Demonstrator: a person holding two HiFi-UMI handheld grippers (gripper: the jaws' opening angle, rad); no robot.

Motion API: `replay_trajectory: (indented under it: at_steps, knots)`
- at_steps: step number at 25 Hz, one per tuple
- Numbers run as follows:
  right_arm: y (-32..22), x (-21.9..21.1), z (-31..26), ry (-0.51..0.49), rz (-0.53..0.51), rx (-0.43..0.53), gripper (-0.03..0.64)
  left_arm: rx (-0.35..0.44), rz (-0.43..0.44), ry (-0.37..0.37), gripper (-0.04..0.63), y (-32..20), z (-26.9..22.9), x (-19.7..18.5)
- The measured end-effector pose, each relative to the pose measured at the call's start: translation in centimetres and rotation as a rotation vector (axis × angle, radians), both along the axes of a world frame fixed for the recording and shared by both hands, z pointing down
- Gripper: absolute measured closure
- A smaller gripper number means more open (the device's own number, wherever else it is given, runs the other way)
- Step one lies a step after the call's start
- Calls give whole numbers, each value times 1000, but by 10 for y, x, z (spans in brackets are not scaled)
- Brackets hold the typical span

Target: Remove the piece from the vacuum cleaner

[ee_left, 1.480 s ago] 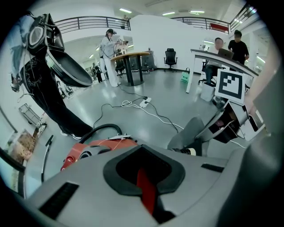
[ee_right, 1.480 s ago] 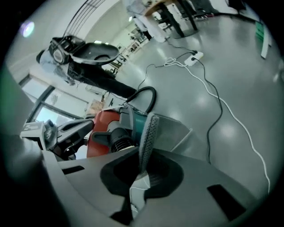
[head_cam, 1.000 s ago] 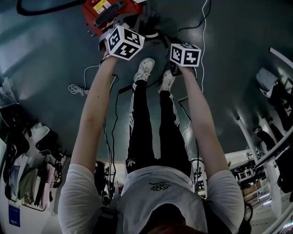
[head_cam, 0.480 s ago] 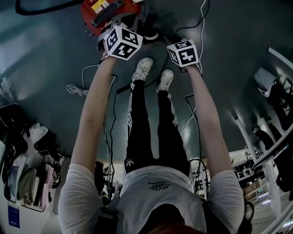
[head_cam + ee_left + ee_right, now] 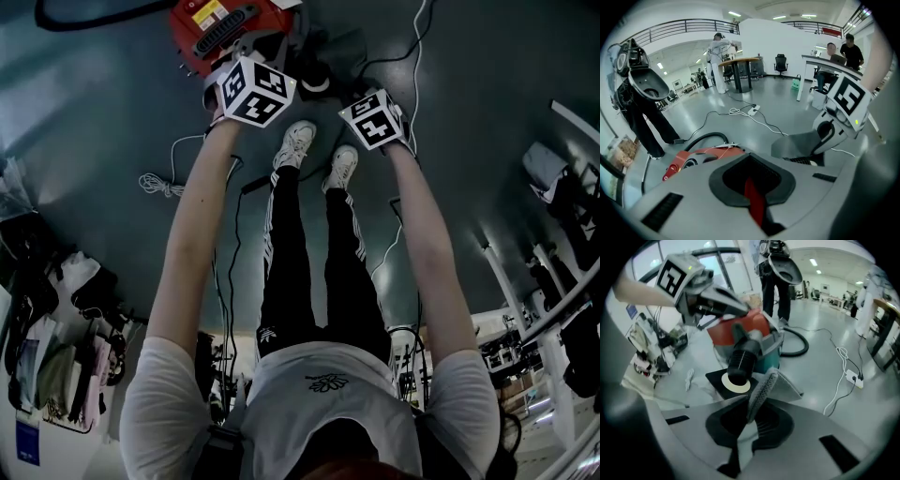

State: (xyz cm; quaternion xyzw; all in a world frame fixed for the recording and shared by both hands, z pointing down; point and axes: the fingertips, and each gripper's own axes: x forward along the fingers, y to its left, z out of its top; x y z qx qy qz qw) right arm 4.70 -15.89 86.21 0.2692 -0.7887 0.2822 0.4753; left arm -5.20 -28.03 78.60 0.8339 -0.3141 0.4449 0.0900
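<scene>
Fingers (image 5: 777, 426) of the right gripper (image 5: 754, 416), clamped on the flat grey fabric piece (image 5: 783, 386) at the red vacuum cleaner (image 5: 740, 331)'s front, had just rolled, probably twisting it free, while the left gripper (image 5: 752, 190) pinched the cleaner's red edge.

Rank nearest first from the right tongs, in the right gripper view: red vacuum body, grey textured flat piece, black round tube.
1. Grey textured flat piece, in the right tongs.
2. Black round tube, just ahead.
3. Red vacuum body, behind.

floor (image 5: 487, 56): grey, glossy | power strip (image 5: 752, 111): white, cords trailing, mid-floor | coiled cable (image 5: 155, 183): white, on floor | office chair (image 5: 780, 61): black, near far wall
</scene>
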Motion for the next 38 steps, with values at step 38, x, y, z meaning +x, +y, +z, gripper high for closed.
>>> replay_trajectory:
  at_steps: [38]
  knots:
    - [-16,45,-303,-26,383,196,592,127,-443,355,592,64,-303,6]
